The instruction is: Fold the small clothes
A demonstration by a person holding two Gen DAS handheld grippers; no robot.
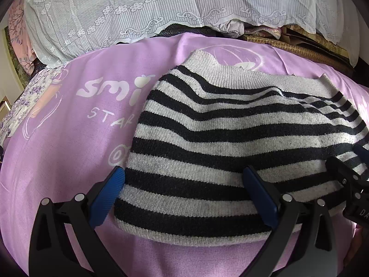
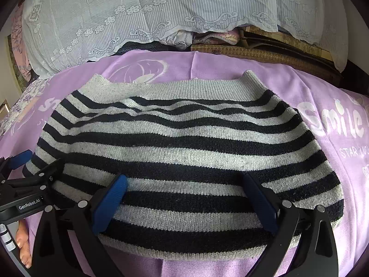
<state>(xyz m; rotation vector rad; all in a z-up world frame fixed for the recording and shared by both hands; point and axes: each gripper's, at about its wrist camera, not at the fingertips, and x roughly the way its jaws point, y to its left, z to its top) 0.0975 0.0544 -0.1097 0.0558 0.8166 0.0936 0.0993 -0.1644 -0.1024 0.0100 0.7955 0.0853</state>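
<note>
My two grippers hovered wide open over a striped sweater (image 2: 180, 152) that lay flat on the purple bedsheet (image 1: 57, 161), its grey ribbed hem toward 12 o'clock and the near folded edge at 6 o'clock. The left gripper (image 1: 184, 194) straddled the sweater's left margin, one blue pad (image 1: 108, 196) off the cloth at 9 o'clock, the other resting over the stripes. The right gripper (image 2: 184, 198) sat over the middle of the near edge, both pads above the knit, holding nothing. I judged the sweater already partly folded, sleeves apparently tucked away, with another fold still to make; the next move called for closing each gripper on the near edge and carrying it evenly toward the hem. Whether the pads touched the wool I could not tell. The sleeves were hidden, and the lace cover (image 2: 138, 11) at 12 o'clock concealed most of the pile behind the bed.
</note>
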